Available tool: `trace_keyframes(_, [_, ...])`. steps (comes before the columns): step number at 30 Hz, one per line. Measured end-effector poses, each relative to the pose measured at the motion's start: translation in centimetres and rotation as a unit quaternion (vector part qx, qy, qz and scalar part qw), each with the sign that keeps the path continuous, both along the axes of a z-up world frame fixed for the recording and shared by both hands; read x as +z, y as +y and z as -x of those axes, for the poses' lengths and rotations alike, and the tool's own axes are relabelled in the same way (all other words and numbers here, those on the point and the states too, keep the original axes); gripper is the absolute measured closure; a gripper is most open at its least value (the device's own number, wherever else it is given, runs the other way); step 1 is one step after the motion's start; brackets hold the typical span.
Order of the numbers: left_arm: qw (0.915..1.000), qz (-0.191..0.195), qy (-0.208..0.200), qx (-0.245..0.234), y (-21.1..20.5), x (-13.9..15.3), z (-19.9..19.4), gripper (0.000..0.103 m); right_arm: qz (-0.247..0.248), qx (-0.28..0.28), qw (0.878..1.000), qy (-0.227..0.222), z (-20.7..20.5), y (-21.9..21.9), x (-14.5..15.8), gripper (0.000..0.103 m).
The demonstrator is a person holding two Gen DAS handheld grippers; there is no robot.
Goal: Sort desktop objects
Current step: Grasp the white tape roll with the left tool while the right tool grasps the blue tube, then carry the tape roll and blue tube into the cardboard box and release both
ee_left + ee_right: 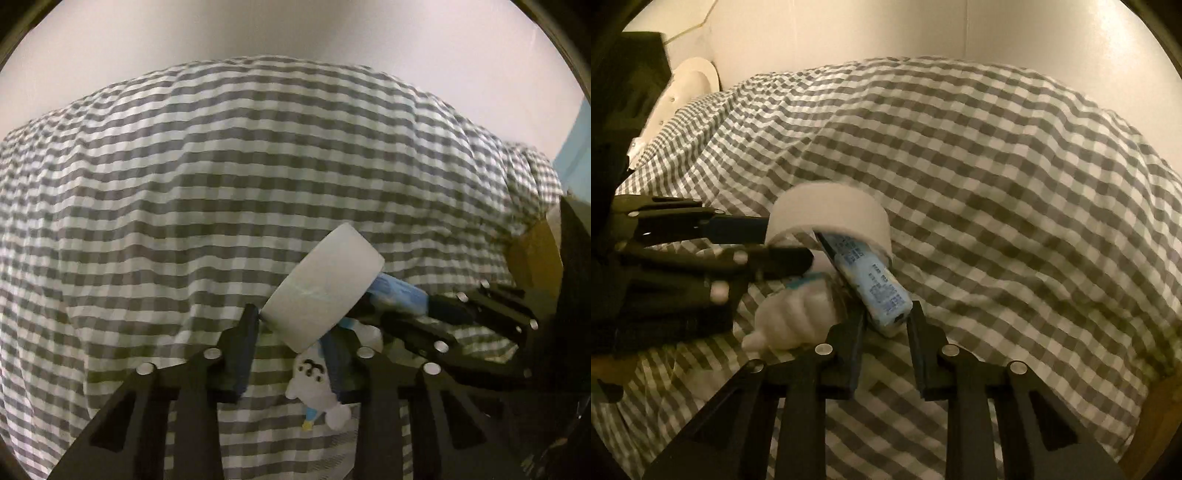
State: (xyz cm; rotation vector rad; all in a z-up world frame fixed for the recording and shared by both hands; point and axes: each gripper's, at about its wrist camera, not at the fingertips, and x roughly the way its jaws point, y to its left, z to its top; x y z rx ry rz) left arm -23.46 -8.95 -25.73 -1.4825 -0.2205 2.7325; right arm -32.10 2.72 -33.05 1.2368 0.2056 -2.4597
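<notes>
We look along the left gripper point(301, 325), whose jaws stand narrowly apart around a white roll of tape point(325, 286). The left finger's tip touches the roll's rim at about nine o'clock of the roll; the right finger is hidden behind the roll and a small white plush toy point(314, 384), so we cannot tell whether it presses on the tape. The roll stands tilted on its edge. The plush toy lies just below it, at six o'clock, between the fingers.

From the right wrist, the right gripper point(888, 319) has its jaws drawn in close on the near end of a light blue tube point(873, 280) with dark print. Both fingertips point(916, 325) sit at the tube's end, and the grip looks closed on it. The tube slants up toward eleven o'clock, its far end passing under the tape roll point(831, 214). A white ribbed bottle point(792, 317) lies just beside the tube, at nine o'clock of the jaws, touching the left finger.

All of these sit clustered together on a desk covered by a grey-and-white checked cloth point(221, 166). In the left view the right gripper enters from three o'clock; in the right view the left gripper enters from nine o'clock. A pale wall point(960, 29) rises beyond the cloth at twelve o'clock.
</notes>
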Motion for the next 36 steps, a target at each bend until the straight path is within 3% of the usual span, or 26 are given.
trace_keyframes(4, [0.9996, -0.003, 0.023, 0.018, -0.5, 1.2, -1.2, 0.079, 0.009, -0.013, 1.0, -0.004, -1.7, 0.5, 0.8, 0.084])
trace_keyframes(7, [0.9984, 0.018, 0.045, 0.03, -0.5, 2.8, -2.5, 0.083, 0.004, -0.031, 0.999, 0.002, -3.7, 0.8, 2.0, 0.084])
trace_keyframes(10, [0.9962, 0.033, 0.064, 0.048, -0.6, 4.5, -4.0, 0.094, 0.014, -0.044, 0.999, 0.009, -6.0, 1.3, 3.8, 0.084])
trace_keyframes(14, [0.9949, 0.026, 0.084, 0.05, -0.9, 7.2, -5.7, 0.098, 0.018, -0.055, 0.998, 0.032, -9.6, 1.4, 6.9, 0.084])
trace_keyframes(24, [0.9857, 0.037, 0.145, 0.077, 1.5, 14.7, -12.0, 0.1, 0.025, -0.072, 0.993, 0.088, -17.6, 1.6, 13.8, 0.084])
trace_keyframes(36, [0.9714, 0.035, 0.21, 0.106, 3.1, 21.5, -19.3, 0.1, 0.045, -0.111, 0.98, 0.16, -25.6, 5.6, 20.6, 0.084])
